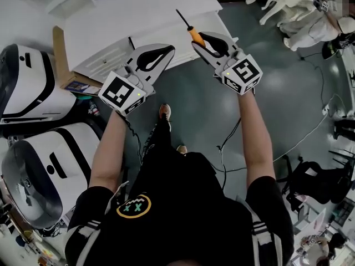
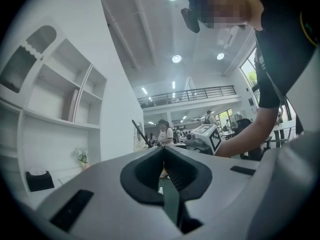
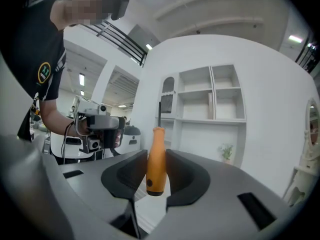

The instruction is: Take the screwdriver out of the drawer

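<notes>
One screwdriver (image 3: 156,156) between right gripper (image 3: 153,155) jaws

1. Head view: the screwdriver (image 1: 192,32) has its handle end buried in the right gripper (image 1: 204,42).
2. Its tip is too small to read in any view.
3. The left gripper (image 1: 163,53) covers part of the white cabinet (image 1: 138,10).
4. The background people (image 2: 164,131) are tiny, no detail.

The left gripper (image 2: 163,151) is holding its jaws together, with nothing sitting between them. Beyond them a screwdriver (image 2: 140,132) is sticking up at a slant (only its dark shaft is showing), near a white shelf unit (image 2: 60,109) where a small plant (image 2: 81,155) is standing.
</notes>
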Demonstrator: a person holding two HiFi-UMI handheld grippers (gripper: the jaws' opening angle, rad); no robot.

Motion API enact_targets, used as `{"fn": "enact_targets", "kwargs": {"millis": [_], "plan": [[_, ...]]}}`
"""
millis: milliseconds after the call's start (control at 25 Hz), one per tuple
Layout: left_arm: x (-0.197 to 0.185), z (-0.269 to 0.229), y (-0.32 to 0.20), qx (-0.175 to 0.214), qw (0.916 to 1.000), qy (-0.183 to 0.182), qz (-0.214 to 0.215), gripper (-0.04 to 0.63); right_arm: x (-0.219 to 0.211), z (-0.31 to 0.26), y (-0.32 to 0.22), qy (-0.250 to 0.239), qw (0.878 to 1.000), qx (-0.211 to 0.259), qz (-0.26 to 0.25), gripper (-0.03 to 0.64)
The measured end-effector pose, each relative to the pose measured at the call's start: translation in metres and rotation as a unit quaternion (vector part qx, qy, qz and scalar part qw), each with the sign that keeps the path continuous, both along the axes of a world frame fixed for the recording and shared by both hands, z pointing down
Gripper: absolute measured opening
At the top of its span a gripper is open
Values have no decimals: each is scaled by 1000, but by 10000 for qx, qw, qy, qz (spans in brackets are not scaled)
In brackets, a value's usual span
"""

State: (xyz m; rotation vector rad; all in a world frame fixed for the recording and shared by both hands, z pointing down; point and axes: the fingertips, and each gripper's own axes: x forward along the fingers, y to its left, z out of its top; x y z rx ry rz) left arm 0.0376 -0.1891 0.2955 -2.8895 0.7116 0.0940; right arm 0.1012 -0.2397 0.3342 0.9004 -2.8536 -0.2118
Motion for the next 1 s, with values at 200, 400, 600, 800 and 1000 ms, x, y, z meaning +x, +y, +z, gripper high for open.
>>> {"fn": "enact_targets", "kwargs": {"millis": [200, 400, 600, 800, 1000], "plan": [[14, -8, 55, 88, 10000, -11, -20, 20, 10, -20, 69, -157, 9997, 184, -66, 141], [23, -13, 107, 7, 10000, 30, -62, 20, 20, -36, 134, -305, 9990, 296, -97, 141], [29, -21, 150, -6, 10000, -9, -36, 20, 23, -48, 184, -346, 9986, 367, -157, 141], [27, -27, 175, 60, 10000, -77, -19, 20, 17, -59, 214, -403, 9981, 434, -183, 141], [16, -34, 188, 104, 9999, -117, 26, 20, 8, -68, 235, -531, 9974, 468, -127, 141]]}}
